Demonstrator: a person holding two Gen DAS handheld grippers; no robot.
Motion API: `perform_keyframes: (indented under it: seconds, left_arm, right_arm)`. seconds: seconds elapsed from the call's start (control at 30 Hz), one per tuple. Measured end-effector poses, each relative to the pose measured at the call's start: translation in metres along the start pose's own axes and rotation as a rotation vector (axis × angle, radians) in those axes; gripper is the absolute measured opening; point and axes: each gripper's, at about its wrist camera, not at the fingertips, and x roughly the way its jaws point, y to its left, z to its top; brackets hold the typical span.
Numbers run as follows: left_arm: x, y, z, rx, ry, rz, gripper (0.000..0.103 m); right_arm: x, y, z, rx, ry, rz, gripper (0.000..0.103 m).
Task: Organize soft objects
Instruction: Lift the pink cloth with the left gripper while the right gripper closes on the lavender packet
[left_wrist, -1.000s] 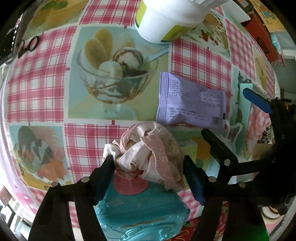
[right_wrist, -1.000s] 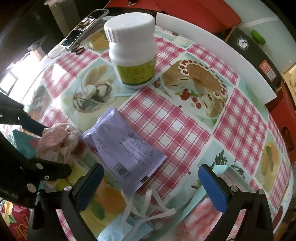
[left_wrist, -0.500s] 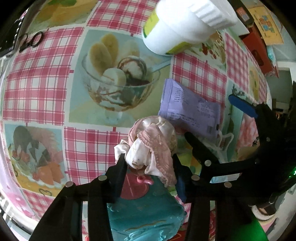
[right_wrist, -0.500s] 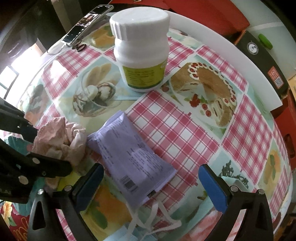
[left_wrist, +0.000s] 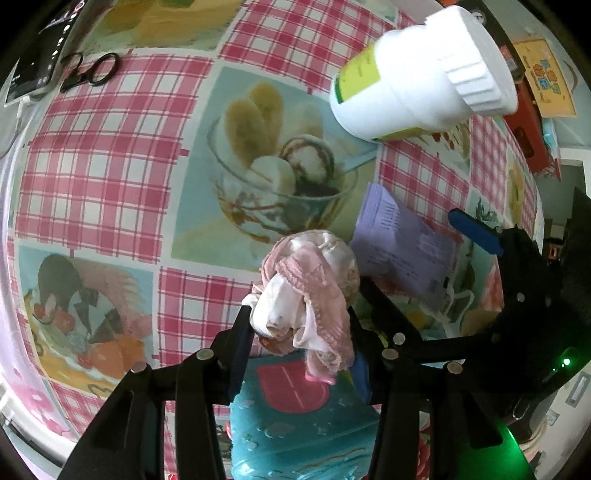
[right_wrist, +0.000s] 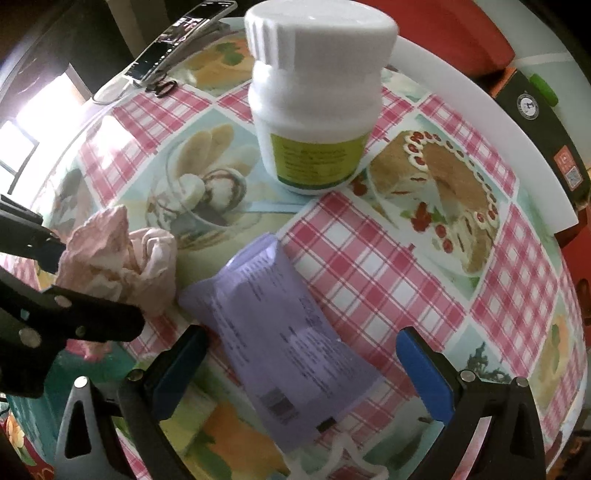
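Note:
My left gripper is shut on a crumpled pink and cream cloth, which bulges out above the black fingers. The right wrist view shows the same cloth at the left, pinched by the left gripper's fingers. A flat purple packet lies on the checked tablecloth. My right gripper hangs open over it, one blue pad on each side, pointing straight down. The left wrist view has the packet at right, beside the right gripper's blue finger.
A white bottle with a green label stands behind the packet. A teal box with a pink patch lies under the left gripper. White mask strings trail by the packet's near end. Scissors and a phone lie at the far edge.
The left jaws closed from wide apart onto the cloth, then moved off with it. The right gripper sank and shifted until the purple packet lay between its open fingers.

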Motion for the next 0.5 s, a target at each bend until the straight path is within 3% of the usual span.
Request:
perform_keyframes:
  seconds: [0.27,0.5]
  left_arm:
    - [0.007,0.017,0.011,-0.010,-0.002,-0.003,0.048]
    - [0.007,0.021,0.015,-0.020,-0.007,-0.007,0.048]
  right_arm:
    - [0.009,0.016,0.006,0.006,-0.022,0.027,0.101]
    - [0.007,0.016,0.010,0.042,-0.063,0.030,0.087]
